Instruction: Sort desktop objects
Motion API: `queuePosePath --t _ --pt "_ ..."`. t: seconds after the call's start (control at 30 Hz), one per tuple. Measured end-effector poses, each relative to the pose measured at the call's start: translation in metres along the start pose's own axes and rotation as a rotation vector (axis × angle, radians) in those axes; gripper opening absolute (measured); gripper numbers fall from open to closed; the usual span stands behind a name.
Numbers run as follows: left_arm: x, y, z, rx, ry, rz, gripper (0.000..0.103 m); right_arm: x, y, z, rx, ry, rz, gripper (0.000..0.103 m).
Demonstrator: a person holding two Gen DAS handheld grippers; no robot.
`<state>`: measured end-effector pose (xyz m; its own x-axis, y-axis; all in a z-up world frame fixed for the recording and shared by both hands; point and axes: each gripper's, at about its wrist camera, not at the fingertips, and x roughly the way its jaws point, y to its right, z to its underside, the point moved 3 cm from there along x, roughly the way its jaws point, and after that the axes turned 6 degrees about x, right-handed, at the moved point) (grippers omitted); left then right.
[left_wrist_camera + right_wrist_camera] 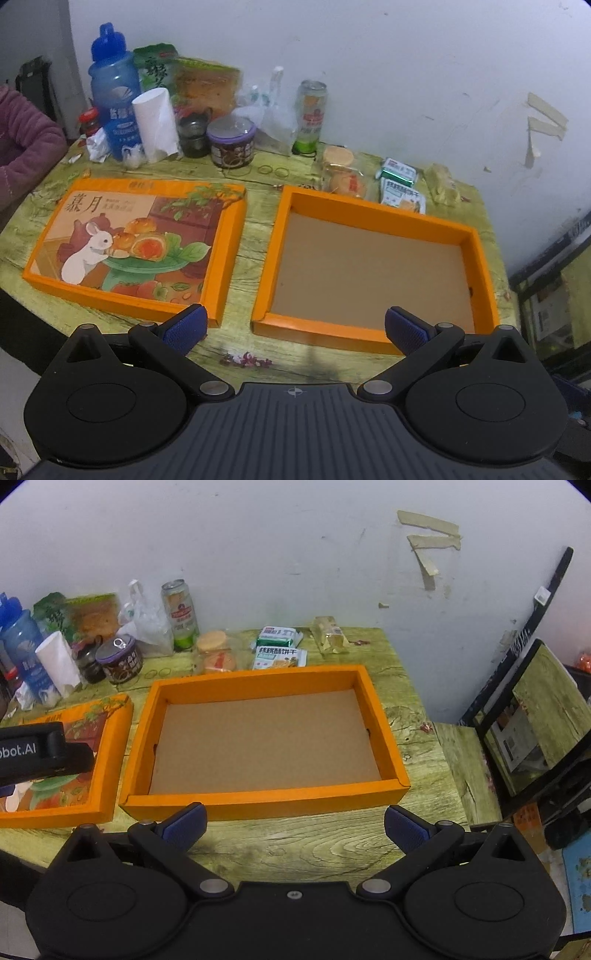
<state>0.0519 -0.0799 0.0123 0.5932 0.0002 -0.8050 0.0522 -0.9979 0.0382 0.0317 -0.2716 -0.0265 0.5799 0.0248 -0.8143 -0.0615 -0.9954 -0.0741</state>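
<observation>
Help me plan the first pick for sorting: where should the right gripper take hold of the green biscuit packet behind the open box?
Probably grip the green biscuit packet across its short width, descending from above: it lies flat, the right gripper is open, and the orange box wall blocks a low approach.

Dim, bluish, even indoor light; soft shadows on the counter [303, 845] just ahead of the jaws. Fisheye curvature bends the edges; dark vignetted corners, mild softness throughout.

My left gripper's body [40, 751] hides part of the box lid [107, 734]; snack-packet [280, 656] print too small to read.
</observation>
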Motion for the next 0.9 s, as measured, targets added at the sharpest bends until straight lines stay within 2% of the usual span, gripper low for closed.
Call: queuePosePath --t 0.43,0.9 --pt "0.004 0.002 -0.001 0.001 -0.021 -0.019 0.103 0.002 -0.006 -0.003 -0.021 0.004 -0.012 0.103" --pt "0.011 0.003 -0.009 0.024 -0.019 -0.008 0.103 0.004 -0.009 -0.007 -0.010 0.015 0.005 0.103"
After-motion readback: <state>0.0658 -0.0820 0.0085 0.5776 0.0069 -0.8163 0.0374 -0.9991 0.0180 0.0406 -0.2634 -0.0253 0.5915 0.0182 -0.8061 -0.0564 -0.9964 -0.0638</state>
